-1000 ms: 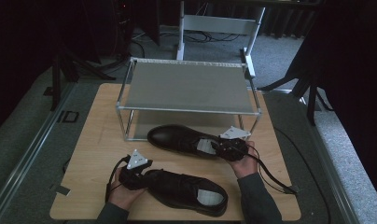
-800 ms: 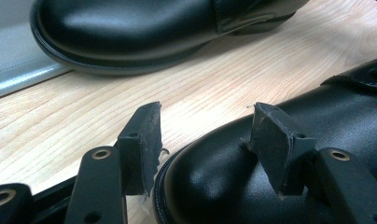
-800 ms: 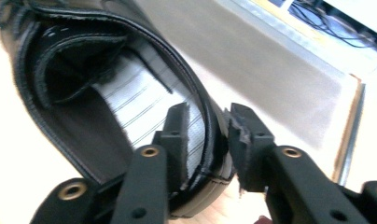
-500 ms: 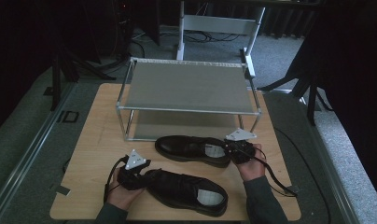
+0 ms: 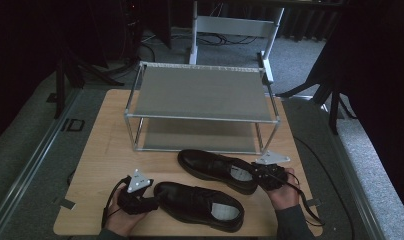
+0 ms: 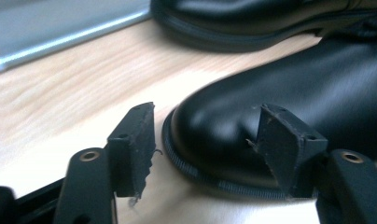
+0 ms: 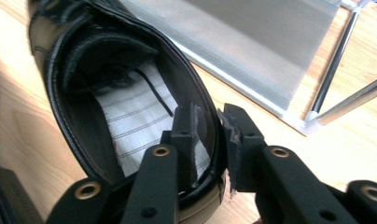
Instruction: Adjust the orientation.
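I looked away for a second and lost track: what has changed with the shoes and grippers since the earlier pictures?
The far shoe, gripped at its heel rim by the right gripper, slid right and toward the person, away from the rack. The near shoe and the left gripper, jaws open around its toe, stayed put.

We see two black leather dress shoes on the wooden table, both lying on their soles with toes to the left. The near shoe (image 5: 200, 206) sits at the near edge; the far shoe (image 5: 217, 170) lies just in front of the metal rack (image 5: 200, 92), its pale insole showing.
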Motion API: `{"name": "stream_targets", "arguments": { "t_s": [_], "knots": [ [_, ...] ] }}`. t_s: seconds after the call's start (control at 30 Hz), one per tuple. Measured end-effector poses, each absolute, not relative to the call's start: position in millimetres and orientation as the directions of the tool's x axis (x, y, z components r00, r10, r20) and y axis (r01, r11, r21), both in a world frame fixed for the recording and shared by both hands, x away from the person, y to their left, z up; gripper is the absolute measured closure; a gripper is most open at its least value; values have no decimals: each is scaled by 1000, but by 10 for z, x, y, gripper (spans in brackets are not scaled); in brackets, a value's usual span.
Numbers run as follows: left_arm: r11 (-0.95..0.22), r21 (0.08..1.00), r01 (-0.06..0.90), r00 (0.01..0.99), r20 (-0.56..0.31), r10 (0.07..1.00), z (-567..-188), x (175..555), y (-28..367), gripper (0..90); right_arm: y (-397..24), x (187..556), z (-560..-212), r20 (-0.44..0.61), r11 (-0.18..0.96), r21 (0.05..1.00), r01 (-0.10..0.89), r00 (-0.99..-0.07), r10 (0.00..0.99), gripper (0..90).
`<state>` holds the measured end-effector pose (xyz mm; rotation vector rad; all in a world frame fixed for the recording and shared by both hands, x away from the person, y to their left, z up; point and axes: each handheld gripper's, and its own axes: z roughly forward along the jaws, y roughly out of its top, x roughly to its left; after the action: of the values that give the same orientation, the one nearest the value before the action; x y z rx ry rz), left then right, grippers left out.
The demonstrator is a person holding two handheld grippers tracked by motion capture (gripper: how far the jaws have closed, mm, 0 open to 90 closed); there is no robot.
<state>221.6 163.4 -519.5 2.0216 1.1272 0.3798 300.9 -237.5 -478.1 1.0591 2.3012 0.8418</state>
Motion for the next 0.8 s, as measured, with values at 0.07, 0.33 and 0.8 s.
{"name": "stream_targets", "arguments": {
  "t_s": [0.07,0.33,0.8],
  "knots": [
    [-293,737,609,559,-137,818,-5240,2160,1666,334,-2376,3001,-4783,-159,516,699,495,-596,787,672],
    [-387,687,615,628,-130,767,-5391,1943,1502,395,-2391,2801,-4603,-114,481,759,439,-637,762,554],
    [-409,680,608,623,-90,777,-5411,1940,1402,387,-1915,2410,-4719,-16,596,722,352,-852,523,684]
  ]
}}
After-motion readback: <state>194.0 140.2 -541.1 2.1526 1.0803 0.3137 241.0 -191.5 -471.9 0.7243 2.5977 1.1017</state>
